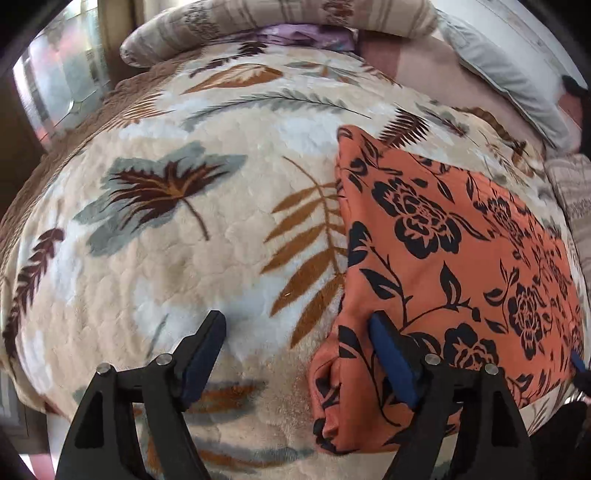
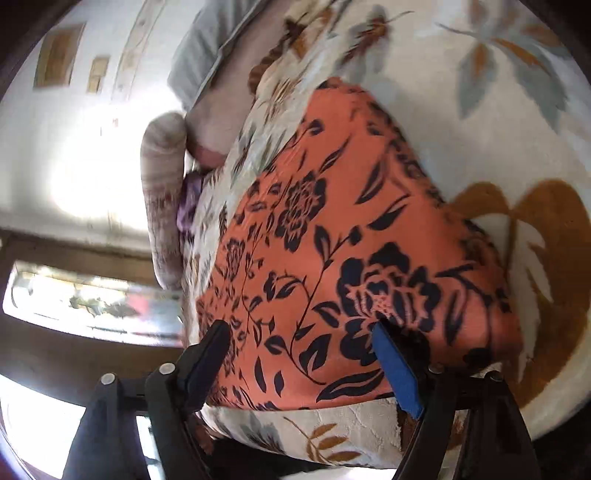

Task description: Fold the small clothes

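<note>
An orange garment with black flowers [image 1: 454, 266] lies spread on a cream leaf-print blanket [image 1: 192, 229]. My left gripper [image 1: 299, 332] is open at the garment's near left edge: its right finger [image 1: 391, 354] rests on the cloth and its left finger [image 1: 203, 347] on the blanket. In the right wrist view the garment [image 2: 332, 236] fills the middle. My right gripper [image 2: 299, 339] is open over its near edge, jaws wide apart, holding nothing. The right gripper's blue tip [image 1: 578, 363] shows at the left wrist view's far right edge.
Striped pillows [image 1: 258, 22] and a purple cloth [image 1: 306, 35] lie at the head of the bed. A grey pillow [image 1: 506, 74] lies at the right. A window [image 1: 59, 77] is at the left. The blanket's edge [image 2: 314, 435] runs near my right gripper.
</note>
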{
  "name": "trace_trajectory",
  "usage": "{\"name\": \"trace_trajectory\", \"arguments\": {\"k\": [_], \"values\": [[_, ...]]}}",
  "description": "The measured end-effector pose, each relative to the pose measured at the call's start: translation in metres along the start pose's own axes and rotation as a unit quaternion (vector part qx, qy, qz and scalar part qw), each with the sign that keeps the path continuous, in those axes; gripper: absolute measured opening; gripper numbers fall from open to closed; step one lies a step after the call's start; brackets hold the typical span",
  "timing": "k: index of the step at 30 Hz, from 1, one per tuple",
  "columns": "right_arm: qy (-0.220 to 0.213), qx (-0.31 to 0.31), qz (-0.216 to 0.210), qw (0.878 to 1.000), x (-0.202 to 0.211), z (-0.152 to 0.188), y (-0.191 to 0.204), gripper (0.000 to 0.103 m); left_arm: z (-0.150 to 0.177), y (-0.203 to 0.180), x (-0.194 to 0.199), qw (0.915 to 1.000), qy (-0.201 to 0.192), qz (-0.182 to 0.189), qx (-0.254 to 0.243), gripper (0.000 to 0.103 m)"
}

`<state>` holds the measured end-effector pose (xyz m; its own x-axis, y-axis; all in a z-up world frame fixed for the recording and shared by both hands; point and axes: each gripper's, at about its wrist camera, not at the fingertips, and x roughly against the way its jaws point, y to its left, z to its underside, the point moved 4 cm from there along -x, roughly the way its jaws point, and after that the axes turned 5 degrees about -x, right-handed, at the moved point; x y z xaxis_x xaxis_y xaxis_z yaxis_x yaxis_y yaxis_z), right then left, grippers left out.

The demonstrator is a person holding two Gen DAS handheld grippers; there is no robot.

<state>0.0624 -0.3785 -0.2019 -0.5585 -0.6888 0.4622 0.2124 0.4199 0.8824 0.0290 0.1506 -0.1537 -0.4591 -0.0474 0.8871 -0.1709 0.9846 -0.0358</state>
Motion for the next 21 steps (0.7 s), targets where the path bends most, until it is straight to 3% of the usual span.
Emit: {"name": "trace_trajectory", "arguments": {"k": [3, 6, 12, 17, 18, 19, 20, 21], "values": [[-0.065, 0.022, 0.012, 0.998, 0.04, 0.004, 0.012, 0.082, -0.004, -0.009, 0.032, 0.9988, -0.048, -0.004, 0.004, 0.08], [-0.068, 0.007, 0.001, 0.998, 0.058, 0.018, 0.01, 0.083, -0.007, -0.032, 0.055, 0.9965, -0.083, 0.013, -0.01, 0.08], [-0.046, -0.077, 0.011, 0.996, 0.034, 0.029, -0.027, 0.084, -0.005, -0.097, 0.052, 0.9936, -0.082, 0.073, -0.024, 0.08], [-0.109, -0.103, 0.012, 0.989, 0.023, 0.004, -0.033, 0.082, 0.006, -0.135, 0.037, 0.9934, -0.067, 0.089, -0.028, 0.08], [-0.121, -0.104, 0.019, 0.987, 0.023, -0.001, -0.034, 0.071, 0.007, -0.139, 0.033, 0.9935, -0.063, 0.091, -0.029, 0.08], [-0.122, -0.107, 0.03, 0.986, 0.022, -0.005, -0.036, 0.031, 0.008, -0.143, 0.027, 0.9936, -0.058, 0.091, -0.032, 0.08], [-0.114, -0.103, 0.043, 0.987, 0.019, -0.006, -0.036, 0.013, 0.009, -0.146, 0.022, 0.9942, -0.054, 0.086, -0.036, 0.08], [-0.118, -0.089, 0.053, 0.988, 0.021, -0.006, -0.031, 0.012, 0.01, -0.148, 0.018, 0.9951, -0.048, 0.078, -0.039, 0.08]]}}
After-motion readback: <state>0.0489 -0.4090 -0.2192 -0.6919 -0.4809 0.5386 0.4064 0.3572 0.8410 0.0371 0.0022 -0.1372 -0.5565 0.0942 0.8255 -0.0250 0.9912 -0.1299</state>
